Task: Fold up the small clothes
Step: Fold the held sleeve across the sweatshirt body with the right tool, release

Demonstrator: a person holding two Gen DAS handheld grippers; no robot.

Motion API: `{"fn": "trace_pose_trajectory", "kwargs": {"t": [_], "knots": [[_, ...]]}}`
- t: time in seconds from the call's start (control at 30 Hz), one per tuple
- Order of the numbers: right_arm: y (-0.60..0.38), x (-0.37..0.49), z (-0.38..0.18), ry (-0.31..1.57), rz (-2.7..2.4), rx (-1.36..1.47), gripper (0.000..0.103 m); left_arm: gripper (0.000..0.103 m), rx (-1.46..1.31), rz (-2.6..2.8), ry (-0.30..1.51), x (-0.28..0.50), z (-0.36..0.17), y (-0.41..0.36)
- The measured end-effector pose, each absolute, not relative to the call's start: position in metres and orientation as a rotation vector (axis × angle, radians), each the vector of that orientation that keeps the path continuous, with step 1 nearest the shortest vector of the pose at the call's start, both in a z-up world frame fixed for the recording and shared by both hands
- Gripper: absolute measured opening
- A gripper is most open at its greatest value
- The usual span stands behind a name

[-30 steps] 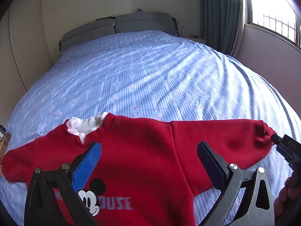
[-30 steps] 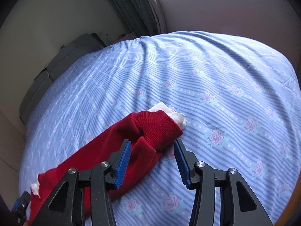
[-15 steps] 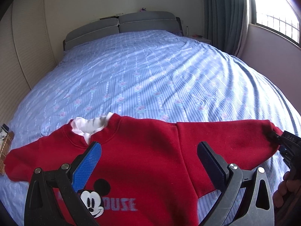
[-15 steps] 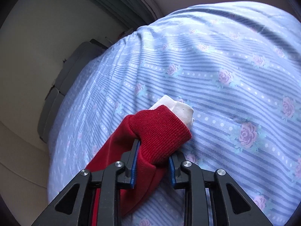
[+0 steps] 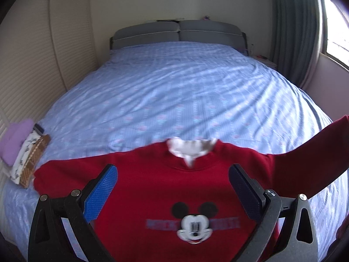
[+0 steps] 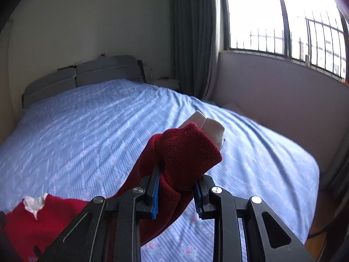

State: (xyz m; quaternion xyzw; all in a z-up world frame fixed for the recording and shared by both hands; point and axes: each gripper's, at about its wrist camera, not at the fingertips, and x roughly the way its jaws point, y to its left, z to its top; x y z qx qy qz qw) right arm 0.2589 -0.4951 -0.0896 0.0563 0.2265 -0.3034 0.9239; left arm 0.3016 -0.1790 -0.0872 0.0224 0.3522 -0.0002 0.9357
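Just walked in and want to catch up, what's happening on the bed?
A person is folding a red sweatshirt on the bed. The right gripper is shut on the sleeve cuff, with the sleeve raised off the bed. The left gripper hangs open over the chest, holding nothing. Folded clothes lie at the bed's left edge.

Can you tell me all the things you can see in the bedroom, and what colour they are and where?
sweatshirt: one, red with a cartoon mouse print and white collar, flat on the near end of the bed, one sleeve lifted
sleeve cuff: one, red with white lining, clamped in the right gripper
bed: one, blue flowered sheet, fills the room's middle
headboard: one, grey, far end
folded clothes: small pile, purple, white patterned, brown plaid, bed's left edge
curtain: one, grey-green, beside the window
window: one, barred, bright, right wall
left gripper: black, blue pads, open above the sweatshirt
right gripper: black, blue pads, shut on the cuff
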Motion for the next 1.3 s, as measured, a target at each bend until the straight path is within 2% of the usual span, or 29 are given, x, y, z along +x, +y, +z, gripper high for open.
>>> {"fn": "trace_pose_trajectory", "kwargs": {"t": [0.17, 0.3, 0.53, 0.73, 0.9, 1.07, 1.2, 1.3], "knots": [[-0.397, 0.278, -0.059, 0.414, -0.606, -0.143, 0.027, 0.103, -0.013, 0.089, 0.713, 0.290, -0.077, -0.094], [-0.311, 0.297, -0.066, 0.401, -0.580, -0.351, 0.027, 0.103, -0.043, 0.151, 0.721, 0.278, -0.079, -0.038], [-0.165, 0.335, -0.148, 0.459, -0.461, -0.810, 0.027, 0.103, -0.117, 0.239, 0.778, 0.257, -0.104, 0.042], [-0.092, 0.333, -0.227, 0.533, -0.345, -1.075, 0.027, 0.103, -0.141, 0.267, 0.842, 0.253, -0.136, 0.074], [-0.062, 0.320, -0.270, 0.574, -0.262, -1.181, 0.027, 0.103, -0.137, 0.266, 0.871, 0.251, -0.150, 0.083], [-0.045, 0.301, -0.279, 0.585, -0.189, -1.197, 0.028, 0.103, -0.144, 0.262, 0.875, 0.250, -0.150, 0.086], [-0.042, 0.285, -0.261, 0.600, -0.130, -1.099, 0.045, 0.103, -0.146, 0.252, 0.849, 0.247, -0.136, 0.087], [-0.049, 0.268, -0.245, 0.604, -0.088, -0.973, 0.047, 0.103, -0.137, 0.240, 0.831, 0.246, -0.125, 0.084]]}}
